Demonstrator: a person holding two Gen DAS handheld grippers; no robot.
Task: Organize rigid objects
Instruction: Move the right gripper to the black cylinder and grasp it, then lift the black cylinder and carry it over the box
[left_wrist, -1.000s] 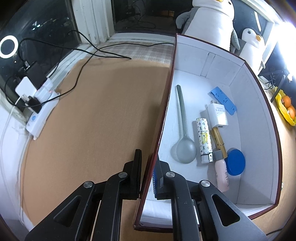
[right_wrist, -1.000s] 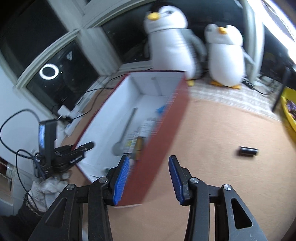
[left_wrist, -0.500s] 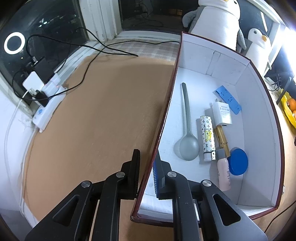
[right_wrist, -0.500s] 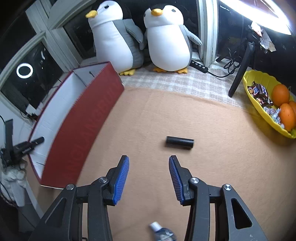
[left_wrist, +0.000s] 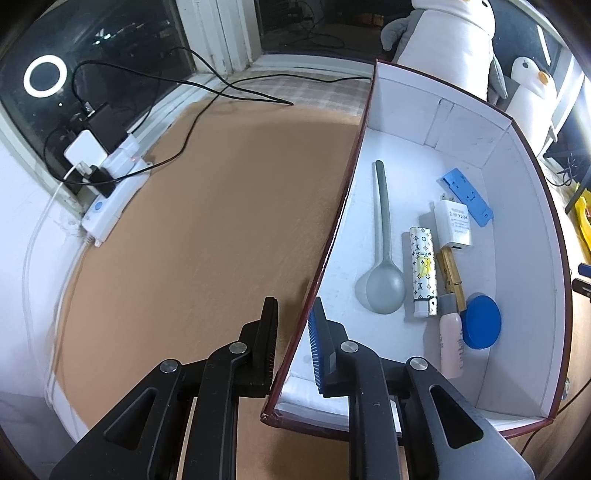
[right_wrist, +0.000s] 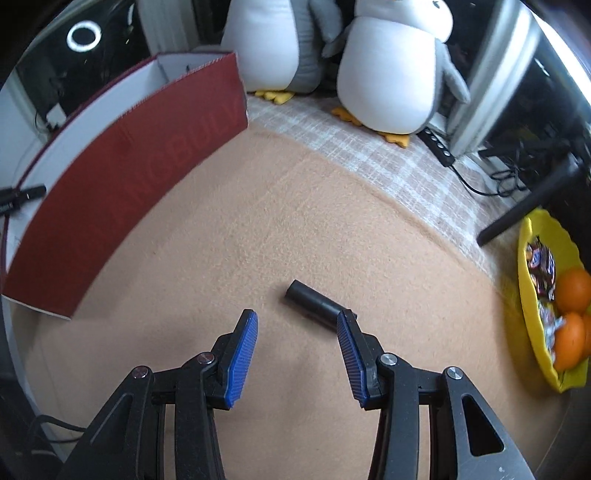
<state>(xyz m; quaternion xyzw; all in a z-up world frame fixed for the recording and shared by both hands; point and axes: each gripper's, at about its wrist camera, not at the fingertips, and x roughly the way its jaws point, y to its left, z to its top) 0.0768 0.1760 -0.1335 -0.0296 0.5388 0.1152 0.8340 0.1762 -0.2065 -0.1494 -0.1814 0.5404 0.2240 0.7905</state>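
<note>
Looking down my left wrist camera, I see the dark red box (left_wrist: 513, 206) with its white lining standing on the tan blanket (left_wrist: 207, 229) that covers the desk. Inside, on the box floor, lies a row of things: a grey spoon (left_wrist: 382, 258) nearest the left wall, beside it a white patterned lighter (left_wrist: 423, 271), then a white charger plug (left_wrist: 453, 223) with a wooden clothespin (left_wrist: 451, 275) just below it, a small pink bottle (left_wrist: 450, 343) at the near end touching a round blue lid (left_wrist: 481, 320), and a blue plastic strip (left_wrist: 466, 196) towards the far right wall. My left gripper (left_wrist: 293, 343) straddles the box's left wall; its jaws have just been opening, and I see a gap now between the pads and the wall, so it has let go. On the right view, a yellow bowl (right_wrist: 528, 306) at the edge holds oranges (right_wrist: 572, 290) and wrapped sweets (right_wrist: 541, 267). A black cylinder (right_wrist: 314, 301) lies on the blanket, well apart from the box. My right gripper (right_wrist: 295, 345) hovers partly open and empty, its right finger overlapping the cylinder's end.
</note>
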